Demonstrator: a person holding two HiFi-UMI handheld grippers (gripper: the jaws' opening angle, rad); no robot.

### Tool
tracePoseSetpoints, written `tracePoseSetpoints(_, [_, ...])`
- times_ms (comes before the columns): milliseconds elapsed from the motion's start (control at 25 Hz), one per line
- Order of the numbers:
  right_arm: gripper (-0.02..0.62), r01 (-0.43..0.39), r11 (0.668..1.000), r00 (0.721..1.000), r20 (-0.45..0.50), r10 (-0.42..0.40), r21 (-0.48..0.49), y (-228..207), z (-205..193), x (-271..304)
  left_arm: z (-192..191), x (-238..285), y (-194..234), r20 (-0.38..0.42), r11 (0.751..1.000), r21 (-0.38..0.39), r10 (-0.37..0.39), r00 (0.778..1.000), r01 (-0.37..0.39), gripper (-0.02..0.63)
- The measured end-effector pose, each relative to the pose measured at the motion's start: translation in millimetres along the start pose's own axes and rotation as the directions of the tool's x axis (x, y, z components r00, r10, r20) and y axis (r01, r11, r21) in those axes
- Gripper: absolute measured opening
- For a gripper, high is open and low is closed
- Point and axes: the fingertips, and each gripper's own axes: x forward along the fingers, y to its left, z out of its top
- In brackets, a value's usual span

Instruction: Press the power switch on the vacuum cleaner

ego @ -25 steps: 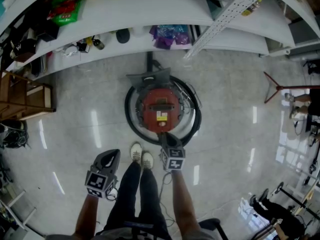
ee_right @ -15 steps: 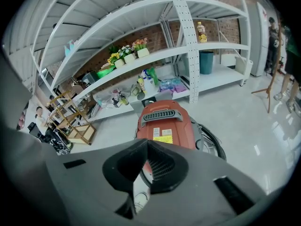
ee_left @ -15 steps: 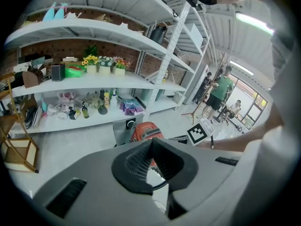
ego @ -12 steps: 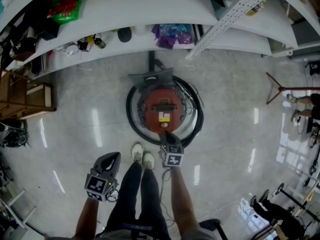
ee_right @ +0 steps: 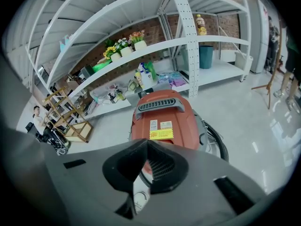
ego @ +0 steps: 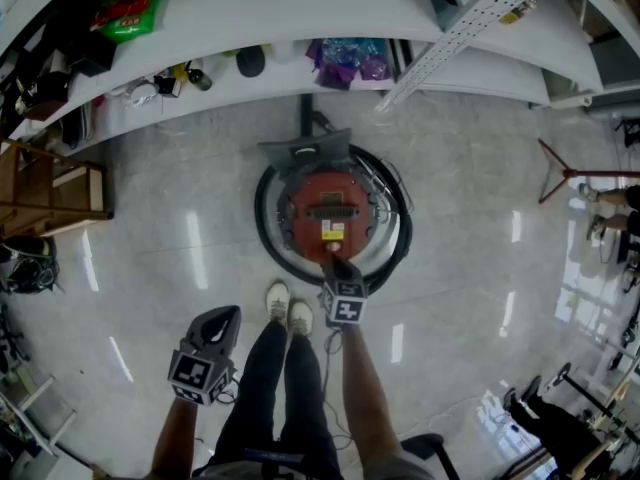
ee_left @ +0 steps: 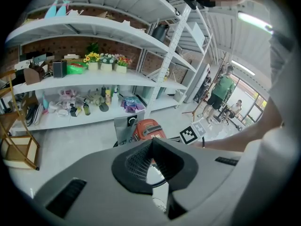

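Note:
A red canister vacuum cleaner [ego: 328, 211] sits on the floor in front of the shelves, with a black hose [ego: 264, 230] coiled round it. In the right gripper view its red body [ee_right: 162, 117] has a grey handle [ee_right: 160, 104] and a yellow label [ee_right: 161, 134]. My right gripper [ego: 336, 264] is shut, its tip over the vacuum's near edge. I cannot make out the switch; the jaws cover that spot. My left gripper [ego: 227, 315] hangs shut and empty over the floor, left of the person's legs. From the left gripper view the vacuum [ee_left: 146, 128] lies ahead.
White shelving [ego: 300, 28] with bottles, bags and flowers stands just behind the vacuum. A wooden rack [ego: 50, 188] is at the left, a red tripod [ego: 570, 173] and seated people at the right. The person's white shoes [ego: 288, 306] stand close to the vacuum.
My right gripper has moved slightly forward, farther onto the vacuum's near edge. The left gripper has barely moved.

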Motion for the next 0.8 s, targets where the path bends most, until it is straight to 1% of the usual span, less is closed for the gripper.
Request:
tracePoseSetpoints(120, [0.012, 0.011, 1.000, 1.000, -0.003, -0.011, 0.013, -0.3, 1.4, 4.9, -2.5, 0.9, -0.5, -0.006, 1.000, -0.010, -0.002, 1.000, 0.002, 0.008])
tracePoseSetpoints(400, [0.011, -0.007, 0.999, 1.000, -0.012, 0.008, 0.052, 3.1, -4.8, 19.7, -6.8, 3.3, 0.4, -0.020, 1.000, 0.002, -0.001, 1.000, 0.001, 0.008])
tracePoseSetpoints(600, [0.011, 0.004, 0.999, 1.000, -0.027, -0.003, 0.041, -1.7, -13.1, 28.4, -11.6, 4.6, 1.4, -0.030, 1.000, 0.000, -0.006, 1.000, 0.006, 0.008])
tracePoseSetpoints(800, [0.012, 0.000, 0.999, 0.999, -0.039, 0.002, 0.047, -2.9, -14.0, 36.3, -15.1, 3.9, -0.6, -0.067, 1.000, -0.004, -0.019, 0.998, 0.019, 0.008])
